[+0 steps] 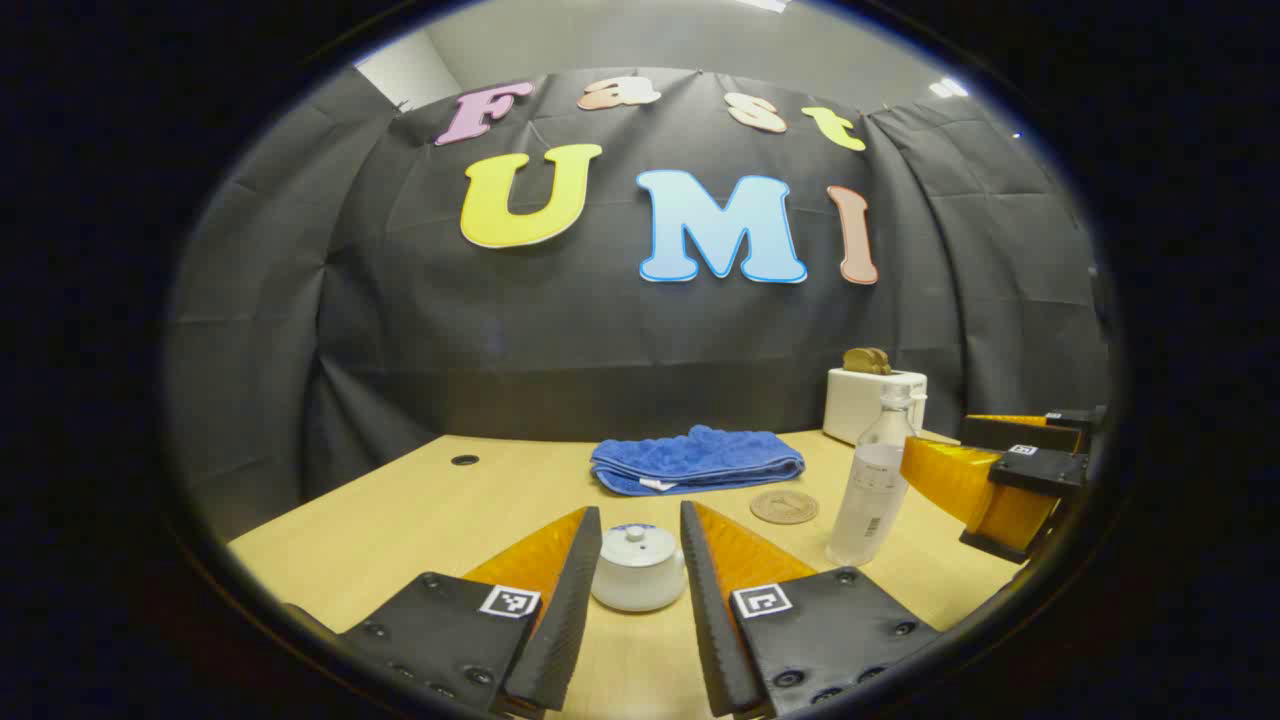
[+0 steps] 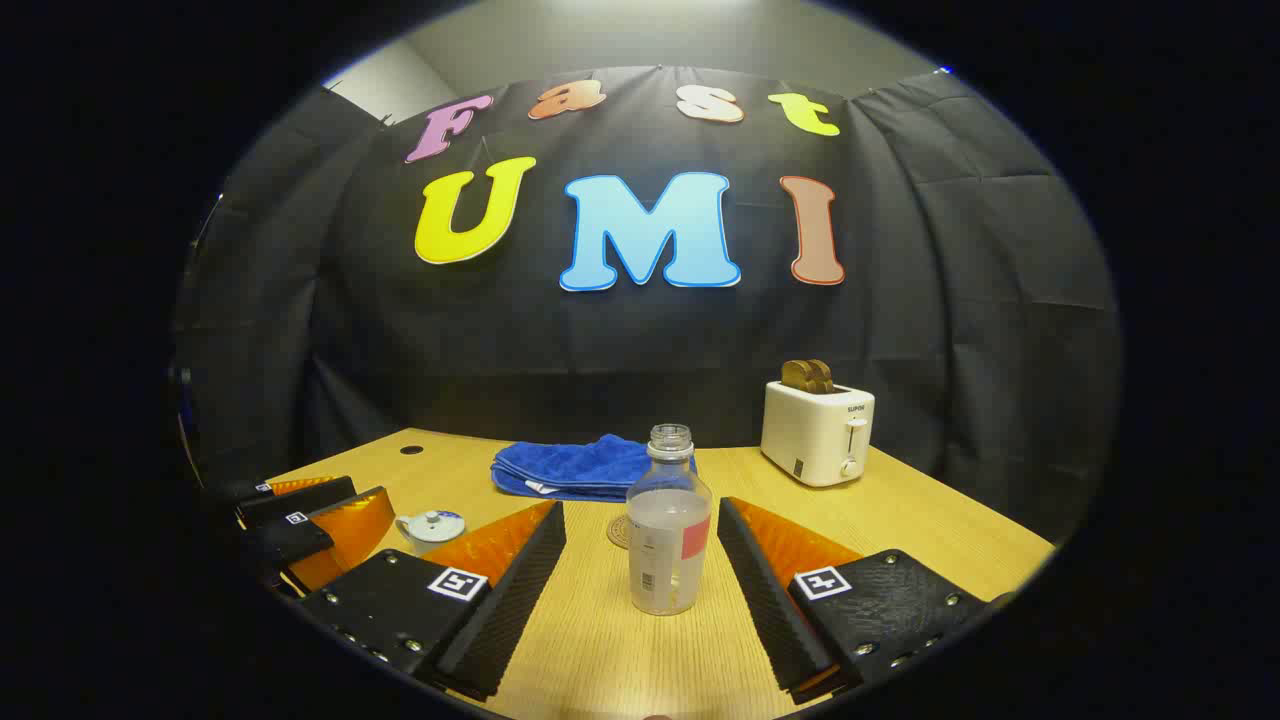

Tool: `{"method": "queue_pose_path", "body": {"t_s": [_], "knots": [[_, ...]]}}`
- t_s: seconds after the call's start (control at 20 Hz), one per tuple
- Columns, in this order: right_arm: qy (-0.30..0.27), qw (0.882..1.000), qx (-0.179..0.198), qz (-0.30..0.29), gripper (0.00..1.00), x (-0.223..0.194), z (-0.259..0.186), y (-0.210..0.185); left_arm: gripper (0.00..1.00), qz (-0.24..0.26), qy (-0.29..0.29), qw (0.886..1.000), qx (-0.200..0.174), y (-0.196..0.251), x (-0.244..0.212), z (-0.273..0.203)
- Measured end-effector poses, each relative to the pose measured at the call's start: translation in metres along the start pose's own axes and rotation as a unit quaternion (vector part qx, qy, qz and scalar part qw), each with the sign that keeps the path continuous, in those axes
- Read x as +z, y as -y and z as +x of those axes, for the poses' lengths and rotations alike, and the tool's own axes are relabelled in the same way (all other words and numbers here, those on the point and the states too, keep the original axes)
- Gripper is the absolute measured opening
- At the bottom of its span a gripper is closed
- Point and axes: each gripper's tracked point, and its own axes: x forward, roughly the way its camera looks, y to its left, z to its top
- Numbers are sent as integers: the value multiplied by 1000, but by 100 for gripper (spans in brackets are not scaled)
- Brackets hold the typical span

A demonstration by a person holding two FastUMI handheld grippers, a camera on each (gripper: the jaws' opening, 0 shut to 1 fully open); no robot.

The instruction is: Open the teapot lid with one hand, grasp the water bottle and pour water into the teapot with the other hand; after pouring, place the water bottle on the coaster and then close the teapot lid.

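White ceramic teapot [image 1: 638, 570] sits lidded dead ahead between the left gripper [image 1: 640, 560]'s wide-open, empty fingers; the upright water bottle [image 2: 668, 535] likewise stands between the spread, empty right gripper [image 2: 640, 560].

Right hand-held gripper [image 2: 640, 560] agape around uncapped water bottle [image 2: 668, 530], not touching.

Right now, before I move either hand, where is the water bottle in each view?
Left gripper view: the water bottle stands upright at right, past the left tongs, beside the coaster.
Right gripper view: it stands centre, between the open right tongs, hiding part of the coaster.
Shared landmark: the blue towel behind it.
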Motion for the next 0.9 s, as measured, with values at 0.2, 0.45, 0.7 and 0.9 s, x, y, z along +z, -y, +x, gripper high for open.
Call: {"method": "queue_pose_path", "body": {"t_s": [0.2,0.45,0.7,0.9], "knots": [[-12,1000,-1,5,96,-5,1,0,53,-4,-3,1000,0,-1,2,3],[-12,1000,-2,6,96,-7,2,0,53,-3,-8,1000,0,-2,-3,5],[-16,1000,-2,8,96,-9,3,0,53,-8,-15,1000,0,-4,-6,7],[-18,1000,-4,10,96,-12,3,2,53,-5,-22,1000,-1,-4,-11,15]]}}
